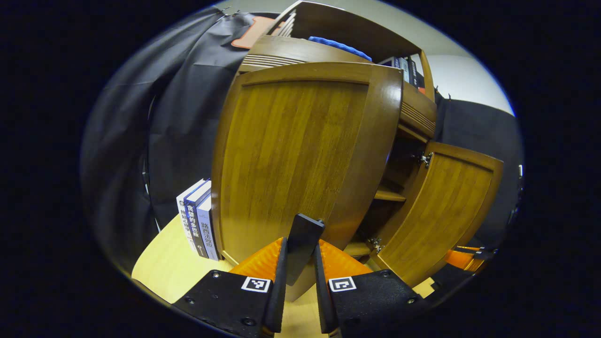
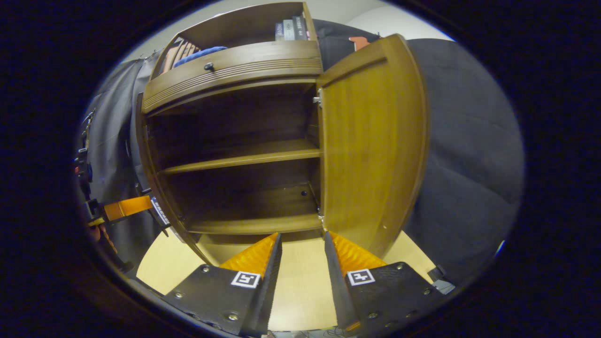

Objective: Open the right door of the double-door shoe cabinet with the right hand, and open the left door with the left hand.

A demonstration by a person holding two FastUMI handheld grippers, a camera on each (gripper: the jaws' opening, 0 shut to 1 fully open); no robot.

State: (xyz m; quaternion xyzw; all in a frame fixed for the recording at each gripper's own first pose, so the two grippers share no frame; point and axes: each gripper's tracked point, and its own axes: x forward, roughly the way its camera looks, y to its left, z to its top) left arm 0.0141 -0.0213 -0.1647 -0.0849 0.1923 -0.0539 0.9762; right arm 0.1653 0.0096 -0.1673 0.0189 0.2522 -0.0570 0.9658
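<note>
Both doors of the shoe cabinet (image 2: 230,155) are found swung out. In the left gripper view, the left door (image 1: 296,159) stands close ahead, and its dark handle (image 1: 303,246) is pinched between the fingers of the left gripper (image 1: 299,267). In the right gripper view, the right door (image 2: 371,145) stands open beside the bare shelves, and the right gripper (image 2: 303,256) is held spread, apart from the door, with nothing between its fingers.

Risks are judged as follows. If the left door is pulled further, its hinges may be strained — the door looks near full swing. A sideways release could let the handle slip and the door spring back. The books (image 1: 197,218) standing on the tabletop (image 1: 164,267) just beside the left door's far edge could be knocked over if the door is carried wider.

Open room is seen on the tabletop in front of the cabinet — a straight withdrawal is judged safest for either gripper.
</note>
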